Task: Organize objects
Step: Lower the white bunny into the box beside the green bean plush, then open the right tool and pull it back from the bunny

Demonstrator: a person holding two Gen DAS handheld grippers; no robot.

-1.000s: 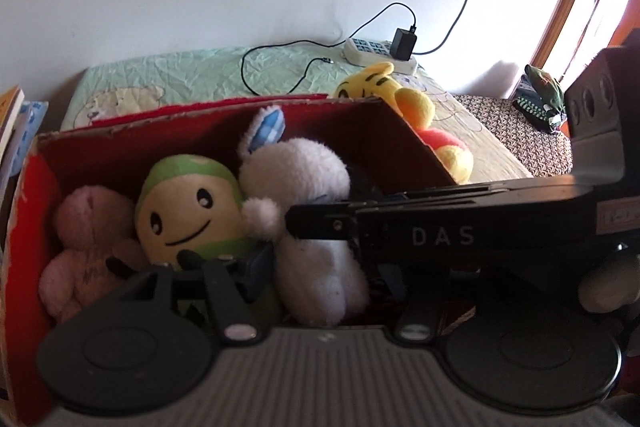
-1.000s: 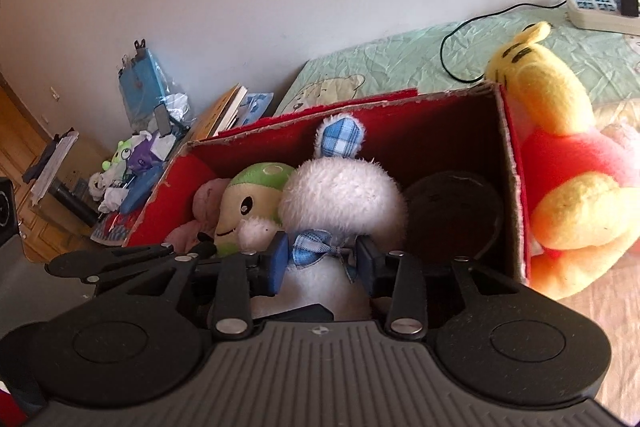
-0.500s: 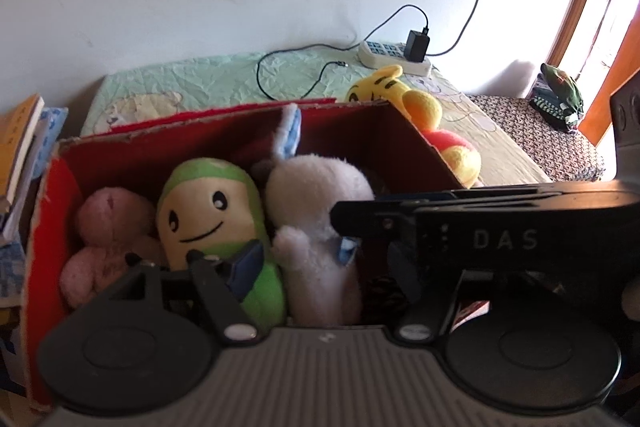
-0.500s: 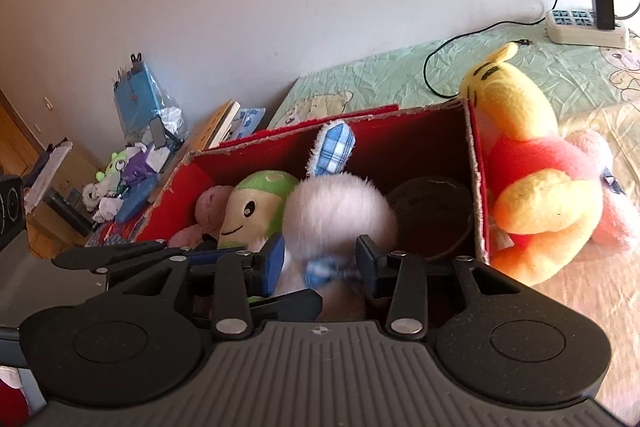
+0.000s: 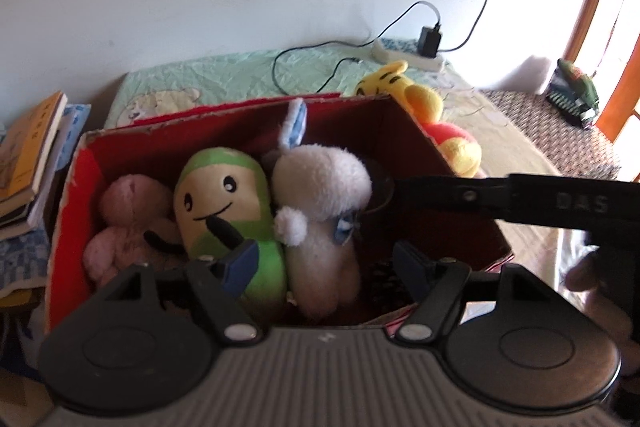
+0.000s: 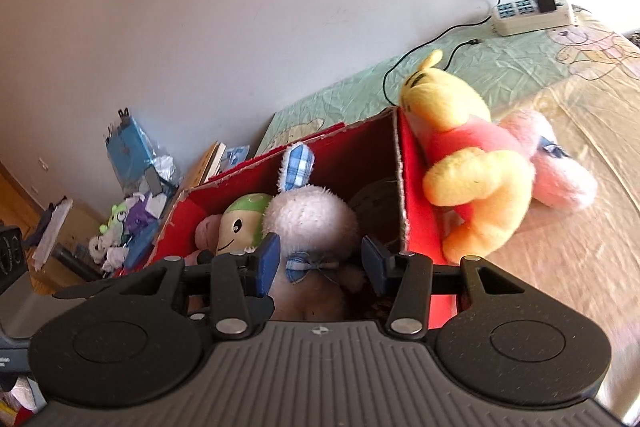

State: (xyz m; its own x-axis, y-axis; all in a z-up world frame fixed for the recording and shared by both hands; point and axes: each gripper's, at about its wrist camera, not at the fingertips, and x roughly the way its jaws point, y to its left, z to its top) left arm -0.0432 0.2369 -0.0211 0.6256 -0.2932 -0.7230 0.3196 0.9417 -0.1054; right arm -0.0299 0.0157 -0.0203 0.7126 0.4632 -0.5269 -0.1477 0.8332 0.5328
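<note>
A red cardboard box (image 5: 72, 187) (image 6: 416, 223) on the bed holds a pink plush (image 5: 124, 219), a green-and-cream smiling plush (image 5: 224, 203) (image 6: 238, 223) and a white bunny (image 5: 320, 195) (image 6: 308, 223) with a blue checked ear and bow. A yellow bear in a red shirt (image 6: 460, 151) (image 5: 424, 107) lies on the bed against the box's right wall, over a pink plush (image 6: 552, 163). My left gripper (image 5: 324, 263) is open above the box's near side. My right gripper (image 6: 318, 261) is open above the bunny, not touching it.
A white power strip (image 6: 528, 15) with a charger and black cable lies on the bed by the wall. Stacked books (image 5: 28, 155) stand left of the box. Small toys and a blue packet (image 6: 128, 151) clutter the floor at far left. A patterned seat (image 5: 560, 131) is on the right.
Both grippers have risen and drawn back from the box. My right gripper has opened wider and let go of the white bunny, which now sits in the box.
</note>
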